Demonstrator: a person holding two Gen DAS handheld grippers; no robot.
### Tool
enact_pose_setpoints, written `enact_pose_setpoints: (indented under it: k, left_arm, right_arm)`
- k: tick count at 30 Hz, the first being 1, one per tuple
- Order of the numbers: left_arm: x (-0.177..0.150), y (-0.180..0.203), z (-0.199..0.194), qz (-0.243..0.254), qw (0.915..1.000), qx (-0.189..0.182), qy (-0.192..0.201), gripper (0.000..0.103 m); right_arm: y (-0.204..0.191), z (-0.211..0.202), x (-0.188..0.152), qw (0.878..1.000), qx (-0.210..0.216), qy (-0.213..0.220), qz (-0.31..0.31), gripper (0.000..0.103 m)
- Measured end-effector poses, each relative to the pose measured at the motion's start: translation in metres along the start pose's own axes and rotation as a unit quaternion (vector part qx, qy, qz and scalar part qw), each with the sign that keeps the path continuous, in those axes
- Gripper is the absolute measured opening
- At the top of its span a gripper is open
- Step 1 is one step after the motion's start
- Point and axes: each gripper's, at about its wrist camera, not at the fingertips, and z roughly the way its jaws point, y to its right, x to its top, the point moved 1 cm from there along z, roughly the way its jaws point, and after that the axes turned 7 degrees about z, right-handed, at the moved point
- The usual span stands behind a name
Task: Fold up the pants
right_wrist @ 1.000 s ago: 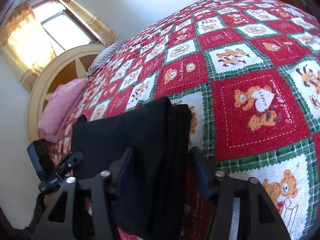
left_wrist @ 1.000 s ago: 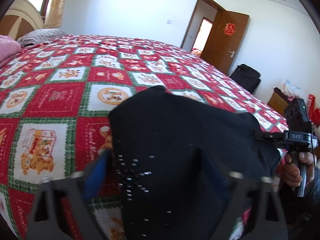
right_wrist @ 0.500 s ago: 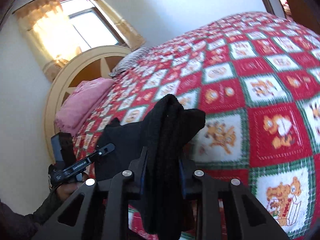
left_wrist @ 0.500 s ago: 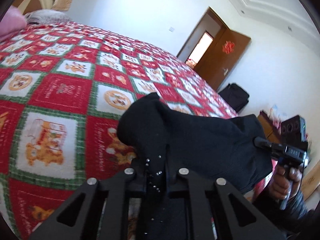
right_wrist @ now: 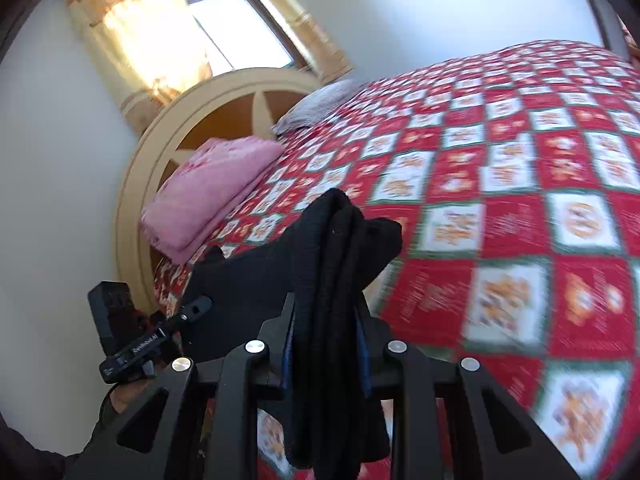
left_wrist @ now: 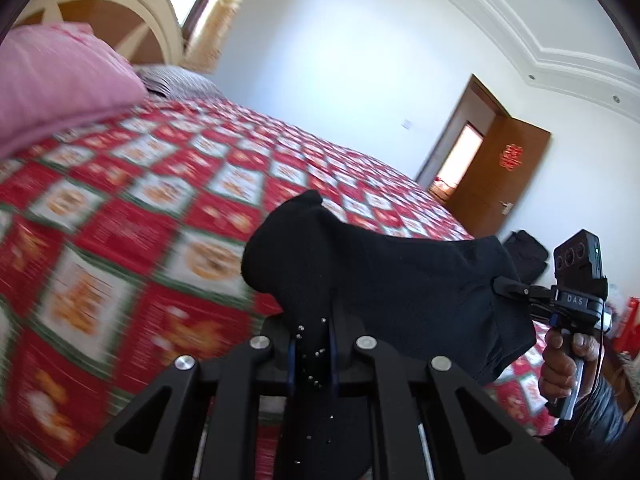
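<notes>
Above the bed's point(left_wrist: 132, 216) near edge, both grippers point(left_wrist: 312, 344) point(right_wrist: 324, 340) clamp soft, limp pants point(left_wrist: 384, 280); grip the thick folded corners.

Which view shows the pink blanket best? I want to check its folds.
The right wrist view: the whole pink blanket shows there, folded in layers by the headboard. The left wrist view shows only one corner, cropped.
</notes>
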Motion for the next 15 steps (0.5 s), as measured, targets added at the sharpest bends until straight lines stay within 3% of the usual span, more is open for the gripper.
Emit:
enact_pose_setpoints:
  k: [3,6,8,9,10,12,15]
  left_arm:
    - [0.000,-0.020,-0.001,0.011,0.9992,0.038,0.006,0.012]
    - [-0.008,-0.038,0.012,-0.009,0.9987,0.050,-0.009,0.013]
    - [-0.016,-0.047,0.021,-0.018,0.9972,0.069,-0.022,0.024]
    - [-0.021,-0.051,0.026,-0.023,0.9959,0.083,-0.028,0.037]
    - [-0.026,-0.055,0.029,-0.030,0.9941,0.100,-0.030,0.056]
    - [-0.030,-0.065,0.029,-0.045,0.9918,0.115,-0.030,0.073]
    - [-0.036,-0.069,0.027,-0.054,0.9915,0.115,-0.028,0.077]
  right_arm:
    - [-0.003,0.034,0.008,1.000,0.017,-0.013,0.006,0.026]
    - [0.000,0.069,0.008,0.999,0.004,-0.036,0.009,0.026]
    - [0.007,0.084,0.005,0.999,-0.015,-0.047,0.013,0.026]
    - [0.011,0.088,0.005,0.998,-0.022,-0.050,0.016,0.026]
    - [0.018,0.092,0.004,0.998,-0.029,-0.053,0.021,0.026]
    - [0.028,0.094,0.002,0.997,-0.046,-0.052,0.028,0.030]
    - [0.039,0.098,0.000,0.995,-0.076,-0.049,0.030,0.038]
